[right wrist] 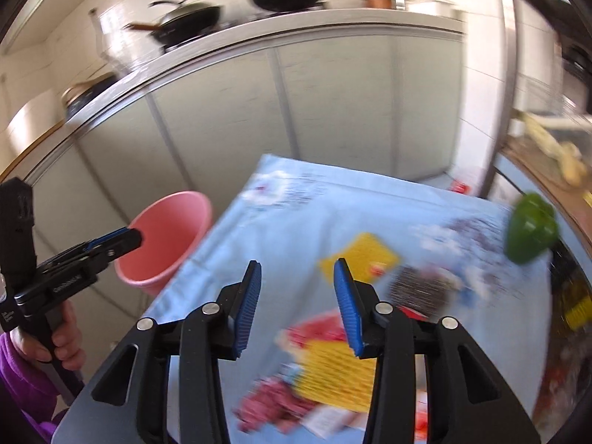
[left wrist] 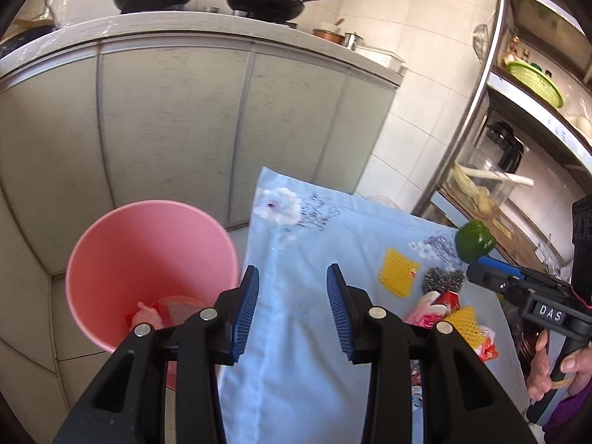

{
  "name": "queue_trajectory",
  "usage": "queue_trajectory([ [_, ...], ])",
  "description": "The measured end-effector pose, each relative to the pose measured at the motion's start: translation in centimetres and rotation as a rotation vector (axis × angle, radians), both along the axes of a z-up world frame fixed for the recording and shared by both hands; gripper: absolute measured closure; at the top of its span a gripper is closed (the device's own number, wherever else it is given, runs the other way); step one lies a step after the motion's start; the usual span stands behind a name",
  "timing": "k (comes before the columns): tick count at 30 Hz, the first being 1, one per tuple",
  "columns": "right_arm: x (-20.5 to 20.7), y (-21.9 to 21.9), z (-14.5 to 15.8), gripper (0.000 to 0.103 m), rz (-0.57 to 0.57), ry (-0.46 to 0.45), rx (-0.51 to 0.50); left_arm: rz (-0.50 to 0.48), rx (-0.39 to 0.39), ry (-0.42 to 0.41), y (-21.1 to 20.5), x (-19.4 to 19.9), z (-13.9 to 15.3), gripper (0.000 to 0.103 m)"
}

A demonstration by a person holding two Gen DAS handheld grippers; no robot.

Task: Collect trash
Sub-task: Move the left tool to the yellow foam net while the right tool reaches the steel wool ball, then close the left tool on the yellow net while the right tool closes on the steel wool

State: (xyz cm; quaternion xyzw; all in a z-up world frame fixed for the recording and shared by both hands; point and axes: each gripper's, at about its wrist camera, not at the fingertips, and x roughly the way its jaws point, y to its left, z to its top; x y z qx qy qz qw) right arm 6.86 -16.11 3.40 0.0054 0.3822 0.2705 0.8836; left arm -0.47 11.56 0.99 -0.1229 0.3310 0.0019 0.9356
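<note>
One smooth round pink plastic bin stands on the floor left of the cloth-covered table, with crumpled wrappers in its bottom. The left gripper hangs spread, empty, over the cloth's edge. On the cloth lie two yellow mesh sponges, one wiry steel scourer, red wrappers, one glossy green pepper. The right gripper gapes empty above them.

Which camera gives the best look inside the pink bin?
The left wrist view: it looks down into the pink bin, sharp, showing trash at the bottom. The right wrist view shows the bin blurred, from the side, its bottom hidden.
</note>
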Motion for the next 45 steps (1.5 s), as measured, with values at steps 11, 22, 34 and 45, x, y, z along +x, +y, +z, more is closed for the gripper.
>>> queue_trajectory([
  [11, 2.8, -7.1, -2.8, 0.060, -0.166, 0.068, 0.011, -0.208, 0.009, 0.095, -7.3, 5.8, -2.5, 0.066],
  [22, 6.4, -6.4, -6.4, 0.060, -0.129, 0.138, -0.017, -0.330, 0.028, 0.212, -12.4, 13.3, -6.7, 0.066],
  [34, 8.0, -5.3, -8.7, 0.061, -0.078, 0.155, -0.065, -0.347, 0.080, 0.272, -14.6, 15.6, -10.4, 0.074],
  [45, 6.0, -7.5, -6.2, 0.088, -0.138, 0.098, 0.005, -0.329, 0.015, 0.124, -12.9, 12.1, -6.4, 0.095],
])
